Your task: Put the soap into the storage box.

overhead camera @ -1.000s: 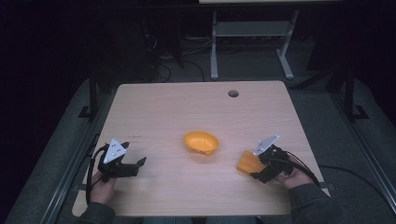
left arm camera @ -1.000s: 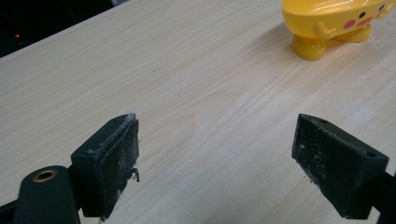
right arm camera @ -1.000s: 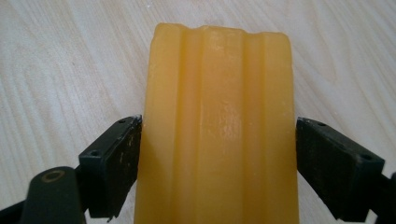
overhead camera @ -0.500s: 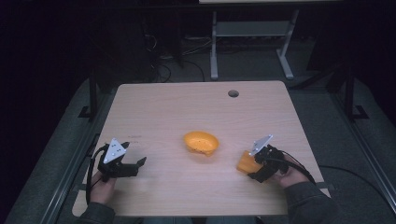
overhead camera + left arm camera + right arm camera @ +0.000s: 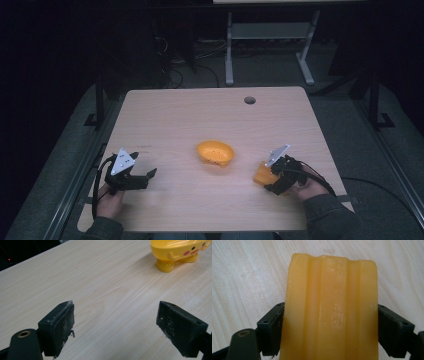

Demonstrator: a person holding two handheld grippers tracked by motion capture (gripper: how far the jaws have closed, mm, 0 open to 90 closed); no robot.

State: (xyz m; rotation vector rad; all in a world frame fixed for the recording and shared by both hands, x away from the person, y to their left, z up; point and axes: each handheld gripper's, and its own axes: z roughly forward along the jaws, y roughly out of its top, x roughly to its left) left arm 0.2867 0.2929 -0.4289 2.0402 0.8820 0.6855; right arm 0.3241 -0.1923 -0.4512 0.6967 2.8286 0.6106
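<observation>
Orange ridged block [image 5: 332, 307], waxy, clamped in right gripper [image 5: 329, 327].

A dim lab or test room. A pale wood-grain desk [image 5: 220, 120] with a round cable hole [image 5: 249, 100] at 1 o'clock stands on grey carpet [image 5: 350, 130]. Loose black cables [image 5: 175, 75] lie on the floor at 11 o'clock, beside a grey metal table frame [image 5: 270, 35] at 12 o'clock.

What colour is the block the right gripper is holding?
Orange-yellow, with lengthwise ridges; the block shows best in the right gripper view.
</observation>
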